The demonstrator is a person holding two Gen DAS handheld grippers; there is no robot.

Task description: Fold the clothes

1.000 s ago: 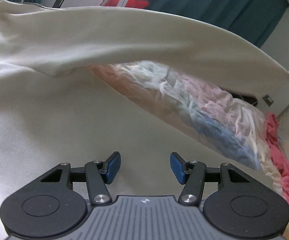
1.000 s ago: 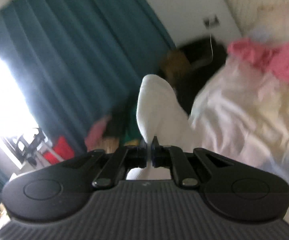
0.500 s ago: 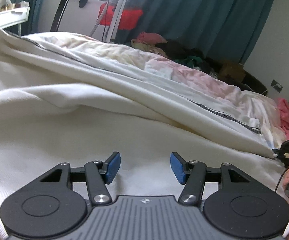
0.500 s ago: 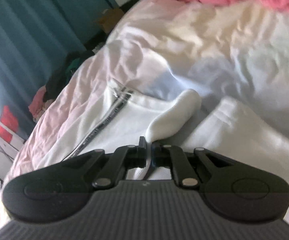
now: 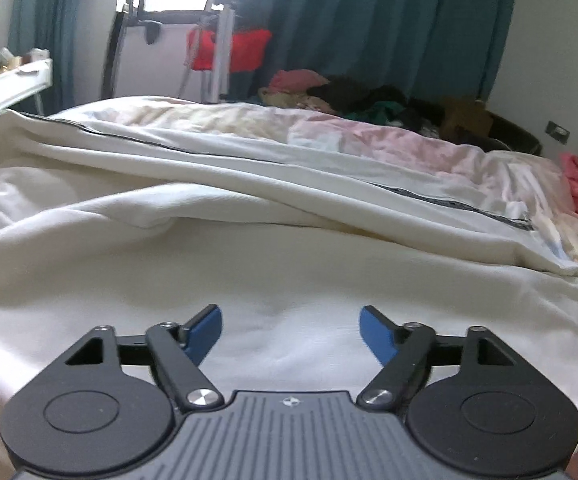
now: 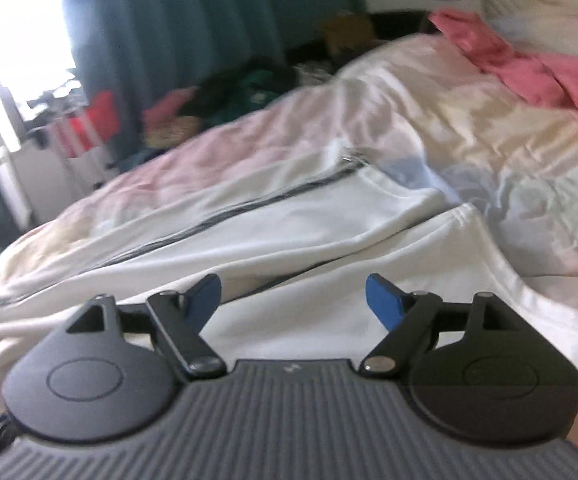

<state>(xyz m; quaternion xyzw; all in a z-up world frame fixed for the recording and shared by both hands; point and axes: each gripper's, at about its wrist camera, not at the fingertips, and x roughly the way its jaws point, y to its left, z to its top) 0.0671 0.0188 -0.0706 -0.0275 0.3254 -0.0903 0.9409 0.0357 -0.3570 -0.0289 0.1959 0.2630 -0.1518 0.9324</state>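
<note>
The white zip-up jacket (image 5: 289, 240) lies spread on the bed (image 5: 429, 148), and one layer of it is laid over another: in the left wrist view a long fold runs across just ahead of the left tongs (image 5: 291, 330), with the dark zipper line (image 5: 429, 196) beyond it. So I judge that at least one fold is already in place. The garment is still long and wide, not a compact packet, so more folding seems to be left; how many folds exactly it has, I cannot tell.

Both tongs are wide open and hold nothing. The left tongs hover low over the smooth cloth, which fills the space directly in front of them. The right tongs (image 6: 293, 296) are above the ribbed hem or cuff end (image 6: 461, 220) of the jacket, which lies ahead and slightly to their right.

The cloth looks thick, soft and cream-white, with gentle wrinkles. Far to the right of the right tongs lies a pink garment (image 6: 549, 76) on the bed.
</note>
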